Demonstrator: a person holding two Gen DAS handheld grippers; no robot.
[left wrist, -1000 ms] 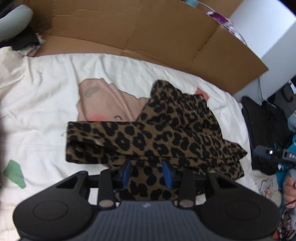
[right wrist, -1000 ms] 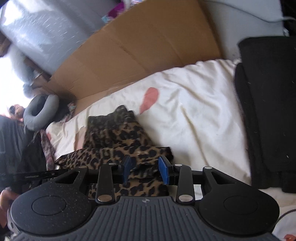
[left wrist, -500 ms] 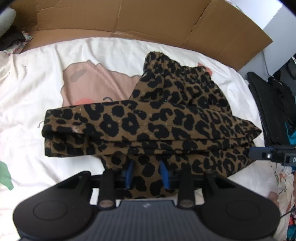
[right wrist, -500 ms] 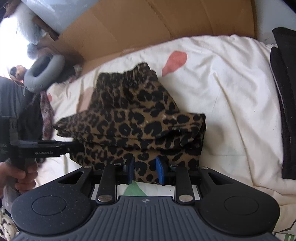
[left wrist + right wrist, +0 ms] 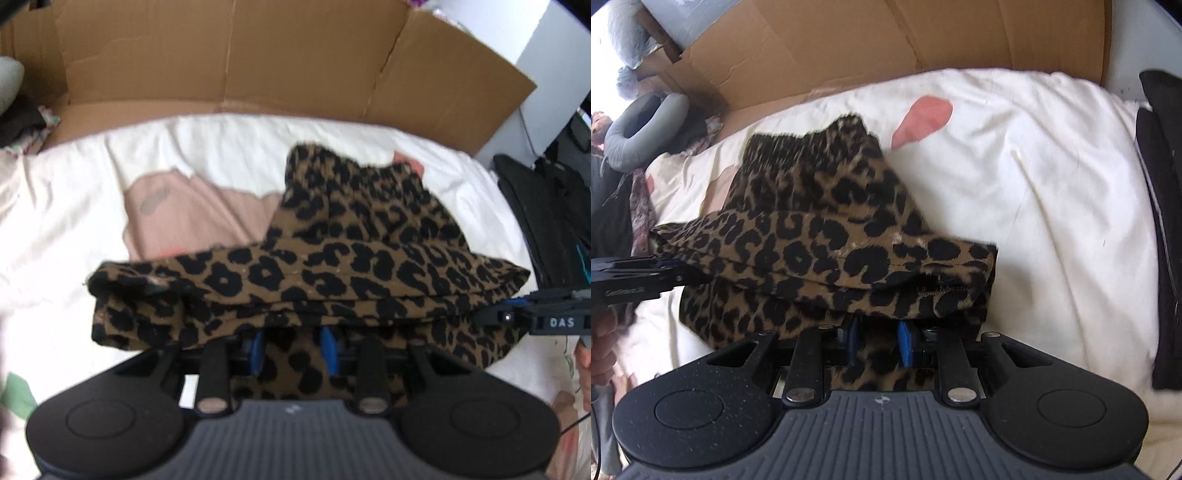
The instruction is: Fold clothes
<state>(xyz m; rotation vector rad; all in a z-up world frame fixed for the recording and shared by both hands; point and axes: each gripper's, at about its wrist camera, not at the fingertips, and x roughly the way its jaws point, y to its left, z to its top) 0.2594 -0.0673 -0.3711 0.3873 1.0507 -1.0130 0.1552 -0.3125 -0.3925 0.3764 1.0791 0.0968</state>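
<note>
Claws [image 5: 293, 349] [image 5: 877, 341] pinch leopard garment [image 5: 332, 273] hem, white bedding [image 5: 1052, 206] beyond.

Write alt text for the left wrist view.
The left gripper grips the near edge of a leopard-print garment lifted over a white duvet. The right gripper holds its right edge; flattened cardboard stands behind.

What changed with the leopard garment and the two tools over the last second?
Both tools, left tool and right tool, carried the near edge of the leopard-print garment forward over its far half, so the fold looms larger. Both stay shut on the cloth; the white bedsheet and cardboard are unchanged.
</note>
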